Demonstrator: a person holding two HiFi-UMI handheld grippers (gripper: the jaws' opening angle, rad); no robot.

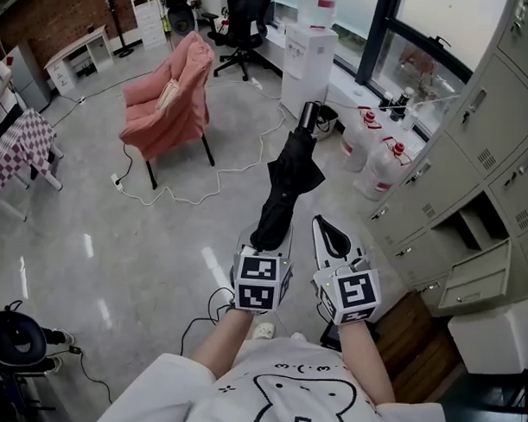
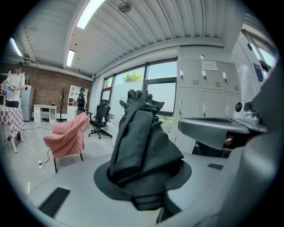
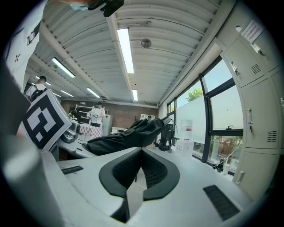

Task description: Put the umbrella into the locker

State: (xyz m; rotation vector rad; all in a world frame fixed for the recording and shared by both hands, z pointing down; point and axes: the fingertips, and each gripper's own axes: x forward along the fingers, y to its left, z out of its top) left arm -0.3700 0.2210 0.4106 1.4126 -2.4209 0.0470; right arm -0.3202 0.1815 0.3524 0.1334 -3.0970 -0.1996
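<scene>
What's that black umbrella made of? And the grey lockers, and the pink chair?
Umbrella: looks like thin, matte black fabric, since it hangs in soft folds.
Lockers: probably painted metal, judging by the flat grey doors with vent slots and small handles.
Pink chair: seems covered in loose cloth that is draped and wrinkled.
</scene>
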